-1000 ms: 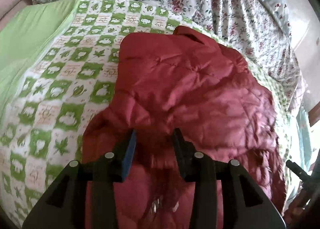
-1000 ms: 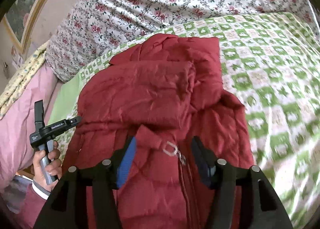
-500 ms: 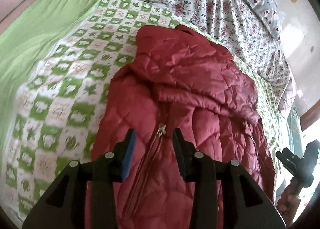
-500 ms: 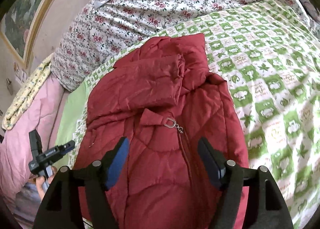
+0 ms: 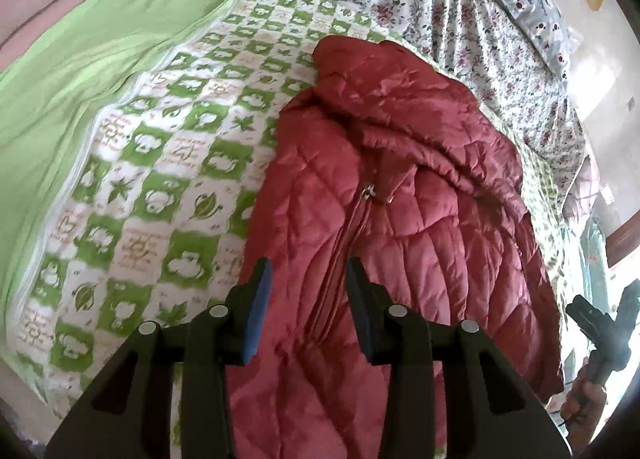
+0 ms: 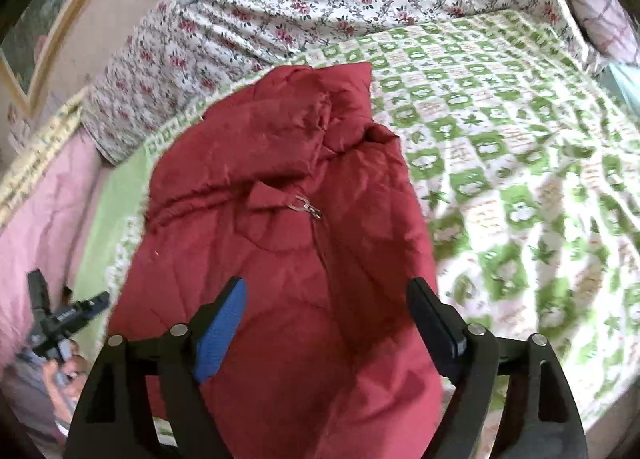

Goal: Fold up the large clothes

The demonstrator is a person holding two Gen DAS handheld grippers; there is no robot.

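One red jacket [image 5: 400, 219], two tools, one quilt [image 5: 160, 163].

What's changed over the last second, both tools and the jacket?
Both tools have backed away from the red jacket, so more of it shows in each view. The right tool has just been opening its jaws, with nothing gripped between them. The left tool keeps its narrower gap, empty too. The jacket stays partly folded on the green checked blanket, zipper pull unmoved.

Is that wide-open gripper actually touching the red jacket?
Cannot tell. In the right wrist view the right gripper has just been opening, its jaws wide with nothing pinched. The red jacket lies behind them, but no gap or contact shows plainly.
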